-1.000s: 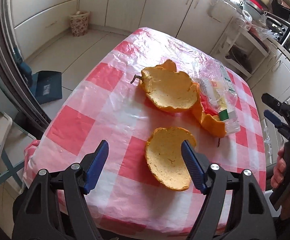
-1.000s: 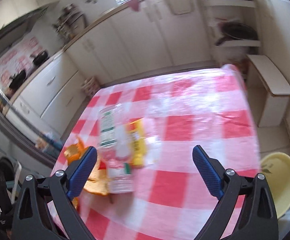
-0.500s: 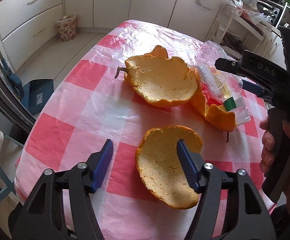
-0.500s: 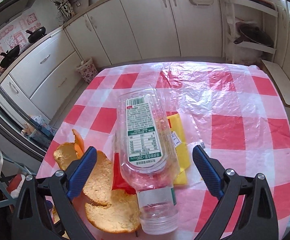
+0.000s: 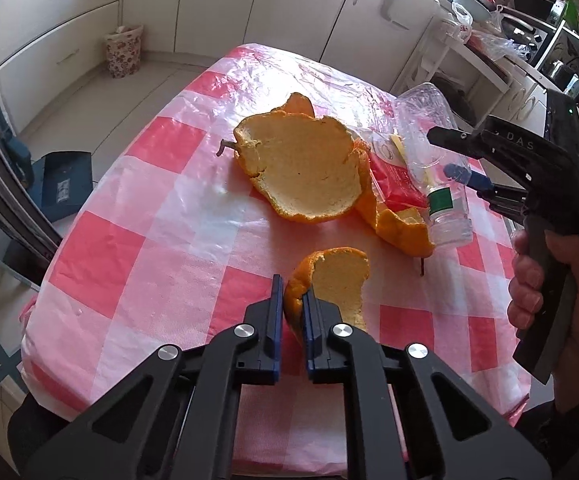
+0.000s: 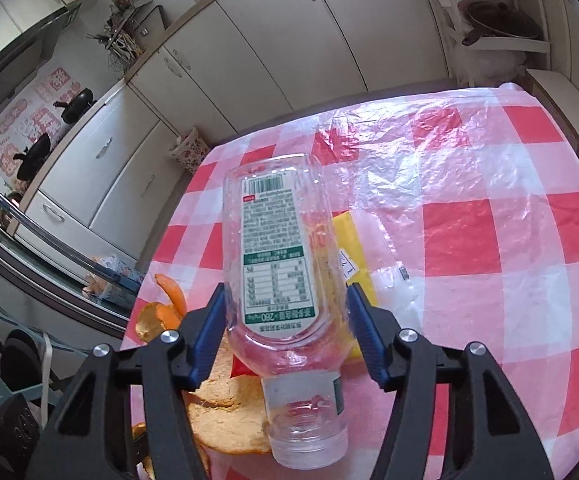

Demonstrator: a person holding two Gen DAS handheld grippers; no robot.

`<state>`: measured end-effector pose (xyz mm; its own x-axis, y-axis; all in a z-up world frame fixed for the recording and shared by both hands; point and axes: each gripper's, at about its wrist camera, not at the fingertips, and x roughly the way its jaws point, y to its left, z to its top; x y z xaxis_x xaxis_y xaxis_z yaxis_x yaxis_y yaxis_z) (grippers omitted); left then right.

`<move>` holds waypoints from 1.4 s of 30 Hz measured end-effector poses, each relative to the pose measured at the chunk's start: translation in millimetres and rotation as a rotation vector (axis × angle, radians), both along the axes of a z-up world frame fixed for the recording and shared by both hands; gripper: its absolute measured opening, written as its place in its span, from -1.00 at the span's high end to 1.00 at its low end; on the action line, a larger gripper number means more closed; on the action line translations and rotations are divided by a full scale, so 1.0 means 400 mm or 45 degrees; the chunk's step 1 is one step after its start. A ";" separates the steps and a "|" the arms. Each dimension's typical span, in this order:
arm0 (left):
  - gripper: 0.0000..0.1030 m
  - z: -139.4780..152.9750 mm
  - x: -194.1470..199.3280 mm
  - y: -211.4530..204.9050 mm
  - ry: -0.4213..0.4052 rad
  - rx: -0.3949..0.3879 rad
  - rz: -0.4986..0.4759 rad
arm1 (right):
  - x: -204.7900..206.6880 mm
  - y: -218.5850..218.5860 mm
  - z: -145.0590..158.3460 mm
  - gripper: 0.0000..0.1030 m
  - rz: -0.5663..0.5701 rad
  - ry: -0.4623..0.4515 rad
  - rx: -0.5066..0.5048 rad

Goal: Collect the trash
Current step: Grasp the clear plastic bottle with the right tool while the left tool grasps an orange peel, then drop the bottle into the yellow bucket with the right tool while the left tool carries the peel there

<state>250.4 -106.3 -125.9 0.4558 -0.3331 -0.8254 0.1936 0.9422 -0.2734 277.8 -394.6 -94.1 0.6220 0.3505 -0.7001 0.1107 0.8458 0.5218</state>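
The left gripper [image 5: 289, 300] has just been closing, and its 2 blue pads now pinch the near edge of a small peel [image 5: 331, 280], which stands folded up off the checked cloth [image 5: 141, 248]. The right gripper [image 6: 285, 320] has also just been closing; its pads sit on either side of a clear bottle [image 6: 281, 264] that lies on the cloth, touching or very nearly touching its walls. The bottle's open neck points toward the camera, over a yellow packet [image 6: 355, 248] and beside a big peel [image 5: 305, 168] in the middle of the table.
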 end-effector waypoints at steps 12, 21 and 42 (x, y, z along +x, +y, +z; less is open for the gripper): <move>0.84 0.072 -0.050 0.031 -0.044 -0.036 0.028 | -0.097 -0.134 0.069 -0.11 -0.105 -0.083 0.037; 0.84 0.130 -0.091 -0.050 -0.091 -0.060 -0.065 | -0.183 -0.245 0.095 -0.11 -0.206 -0.120 0.000; 0.84 0.202 -0.188 -0.550 -0.180 -0.109 -0.480 | -0.438 -0.619 -0.095 -0.11 -0.645 0.209 -0.125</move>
<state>175.2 -326.5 -45.0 0.3954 -0.5634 -0.7254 0.5624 0.7729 -0.2938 102.8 -642.1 -131.9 0.5761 -0.0367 -0.8166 0.5908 0.7091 0.3849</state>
